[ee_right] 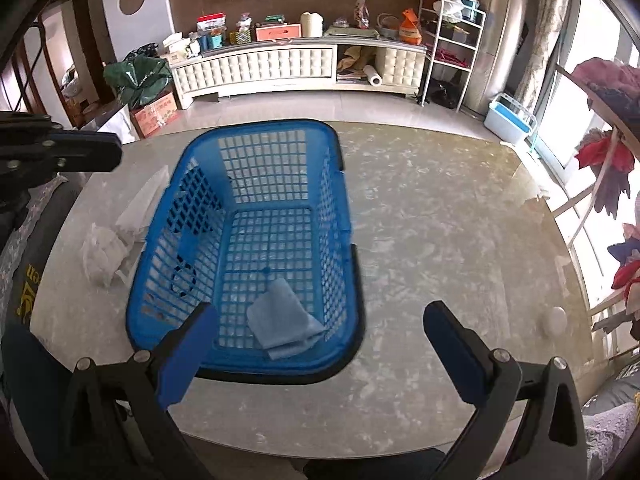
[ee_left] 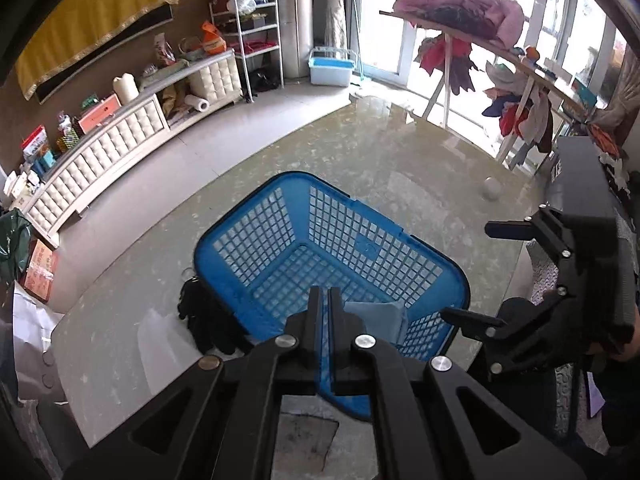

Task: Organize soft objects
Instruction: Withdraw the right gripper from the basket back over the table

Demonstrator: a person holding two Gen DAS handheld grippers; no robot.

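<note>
A blue plastic mesh basket (ee_left: 360, 240) stands on the marble table and also shows in the right wrist view (ee_right: 256, 184). A folded light blue cloth (ee_right: 282, 320) lies in its near corner; part of it shows in the left wrist view (ee_left: 380, 320). My left gripper (ee_left: 325, 300) is shut, its fingers over the basket's near rim, holding nothing I can see. My right gripper (ee_right: 320, 332) is open and empty above the basket's near edge; it shows at the right of the left wrist view (ee_left: 492, 276). A black glove (ee_left: 208, 320) lies left of the basket.
A white crumpled plastic bag (ee_right: 104, 252) lies on the table (ee_right: 440, 220) left of the basket. A small white round object (ee_right: 556, 320) sits near the table's right edge. A drying rack with clothes (ee_left: 500, 60) stands beyond the table by the window.
</note>
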